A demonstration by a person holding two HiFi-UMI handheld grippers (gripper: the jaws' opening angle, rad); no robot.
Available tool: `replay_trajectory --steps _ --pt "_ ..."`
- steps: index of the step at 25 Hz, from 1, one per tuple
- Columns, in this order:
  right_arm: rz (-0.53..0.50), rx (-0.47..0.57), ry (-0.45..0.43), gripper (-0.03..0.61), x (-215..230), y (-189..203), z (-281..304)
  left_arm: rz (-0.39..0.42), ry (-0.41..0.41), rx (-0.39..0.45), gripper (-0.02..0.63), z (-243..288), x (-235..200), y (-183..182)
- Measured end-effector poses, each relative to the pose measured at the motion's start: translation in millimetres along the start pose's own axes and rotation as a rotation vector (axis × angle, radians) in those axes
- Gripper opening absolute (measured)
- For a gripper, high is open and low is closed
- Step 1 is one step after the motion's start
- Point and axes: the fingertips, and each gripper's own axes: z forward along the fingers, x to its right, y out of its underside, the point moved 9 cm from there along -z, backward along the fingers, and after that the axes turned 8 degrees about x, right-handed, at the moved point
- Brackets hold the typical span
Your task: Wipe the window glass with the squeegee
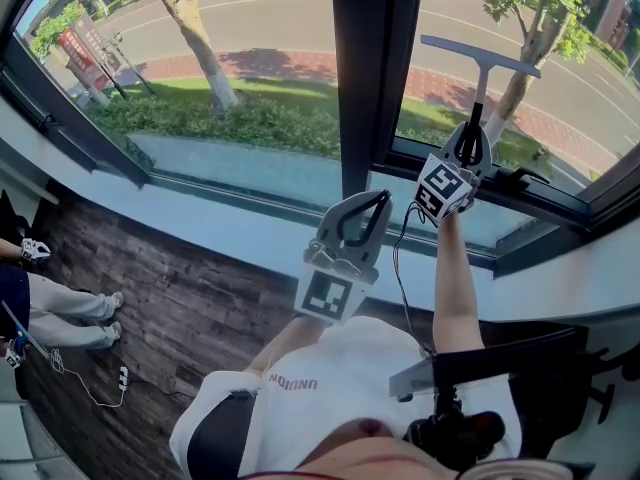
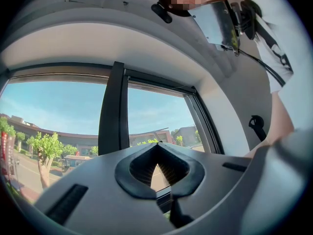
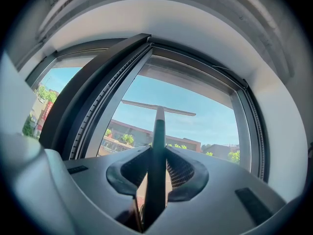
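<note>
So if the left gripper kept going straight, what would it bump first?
The left gripper would probably meet the window glass first, just beside the dark middle post; depth is unclear.

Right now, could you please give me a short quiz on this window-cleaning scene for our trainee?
1. True or false: the left gripper is clamping a cloth.
2. What is the right gripper shut on? A. a sponge B. the squeegee C. a spray bottle
3. Fill in: in the head view, the squeegee shows to the ___ of the dark window post.
Key: 1 false, its jaws are shut on nothing; 2 B; 3 right.
</note>
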Motion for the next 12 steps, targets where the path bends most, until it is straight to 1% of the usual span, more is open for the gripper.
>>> replay_trajectory --steps 12 --pt "0.003 -0.049 -0.014 0.092 -6.9 19.9 -15.5 -0.003 0.006 -0.015 -0.005 -2.7 2.0 -1.2"
